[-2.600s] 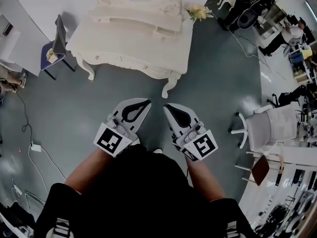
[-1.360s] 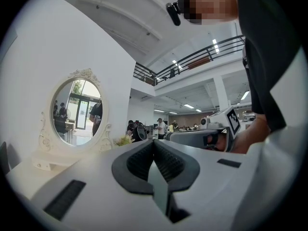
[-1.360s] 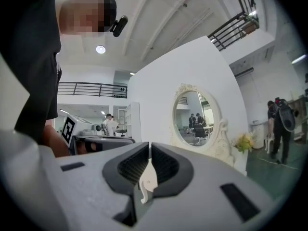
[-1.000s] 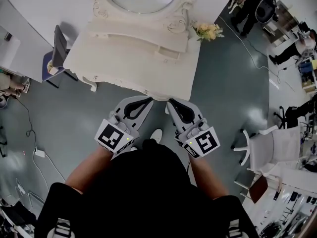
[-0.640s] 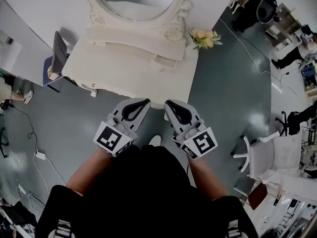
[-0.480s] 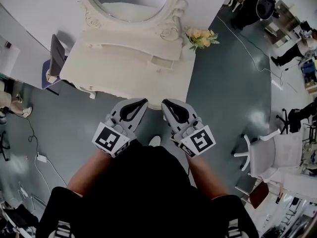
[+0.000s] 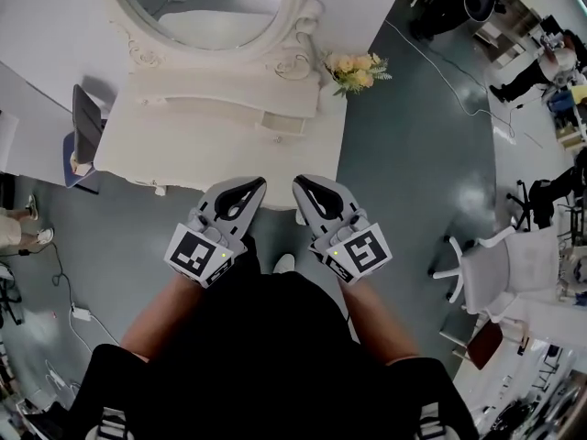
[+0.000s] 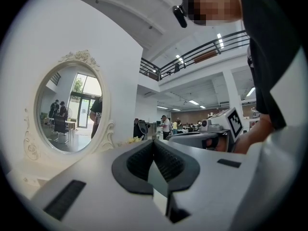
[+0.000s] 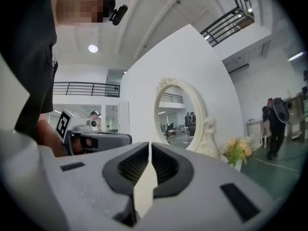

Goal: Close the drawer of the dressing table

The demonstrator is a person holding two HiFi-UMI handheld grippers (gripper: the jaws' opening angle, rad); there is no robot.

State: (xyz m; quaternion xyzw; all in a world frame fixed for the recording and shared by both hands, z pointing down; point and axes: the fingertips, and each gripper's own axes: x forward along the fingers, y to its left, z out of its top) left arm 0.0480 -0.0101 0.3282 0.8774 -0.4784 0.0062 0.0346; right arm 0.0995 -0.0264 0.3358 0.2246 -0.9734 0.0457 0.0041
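Far left: a dark chair [image 7: 81, 122] stands on the grey floor [image 7: 404, 154], just beside the left end of the dressing table [image 7: 183, 149]. The dressing table is white with carved edging and carries an oval mirror [image 7: 197, 3] at its back. A raised tier runs along the back of the surface, below the mirror. The drawer [image 7: 282, 124] sits in this tier, right of centre, and projects forward of the tier front. Nothing touches it.

Left gripper [image 7: 254, 184]: held level in the person's left hand, pointing toward the dressing table. Its jaws are together, the pads meeting at the tips, with nothing between them. Its marker cube [image 7: 197, 256] sits at the rear, above the wrist. In the head view the tip overlaps the front edge of the surface. Whether it touches the surface cannot be determined.

A light shoe [image 7: 284, 262] shows on the floor between the two forearms.

Right gripper [image 7: 300, 182]: held level just beside the left gripper, the two tips near each other but apart. Its jaws are likewise together and empty. Its tip also overlaps the front edge of the surface. The drawer lies beyond both tips, well apart from them.

Right of the dressing table: yellow and white flowers [image 7: 353, 70] at its back right corner.

Far right: a white office chair [image 7: 500, 255] on the floor, well apart from the dressing table.
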